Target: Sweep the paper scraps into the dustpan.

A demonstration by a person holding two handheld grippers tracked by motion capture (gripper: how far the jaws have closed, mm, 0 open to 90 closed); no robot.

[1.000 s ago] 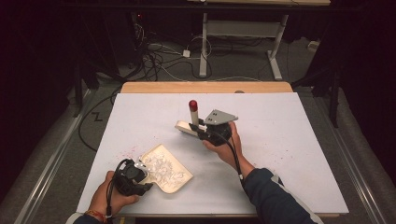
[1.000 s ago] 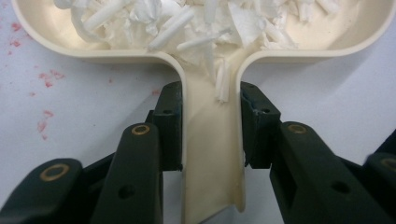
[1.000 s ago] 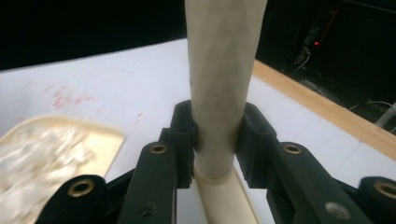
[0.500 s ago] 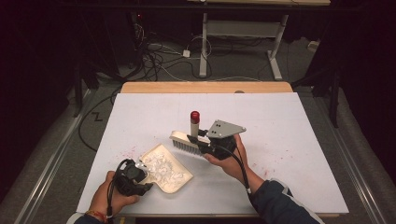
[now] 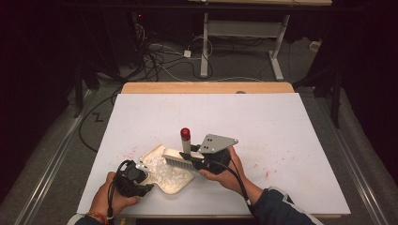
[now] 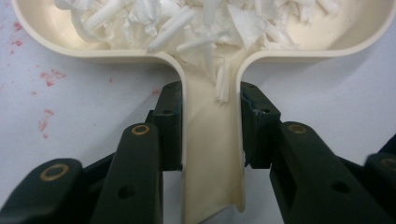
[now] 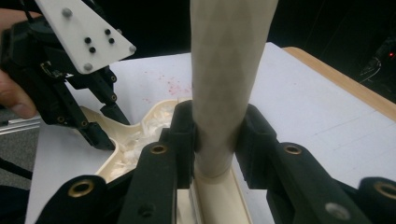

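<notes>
Dustpan [image 5: 166,180], cream plastic and loaded with white paper scraps [image 5: 165,171], is lying at the table's [image 5: 281,122] near-left; the left gripper [image 6: 208,121] is clamping its handle. To its right, the right gripper [image 7: 216,140] is squeezing the handle of a red-capped brush [image 5: 184,149], whose bristles are now reaching the pan's mouth, having travelled leftward and nearer since a second ago. No legible markings are showing.

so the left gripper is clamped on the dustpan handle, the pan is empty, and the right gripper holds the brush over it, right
Not quite: the dustpan is not empty. The left gripper view shows a heap of white scraps in its bowl, with one piece down in the handle channel. The rest stands: the left gripper is clamped on the handle, and the right gripper holds the brush over the pan.
</notes>
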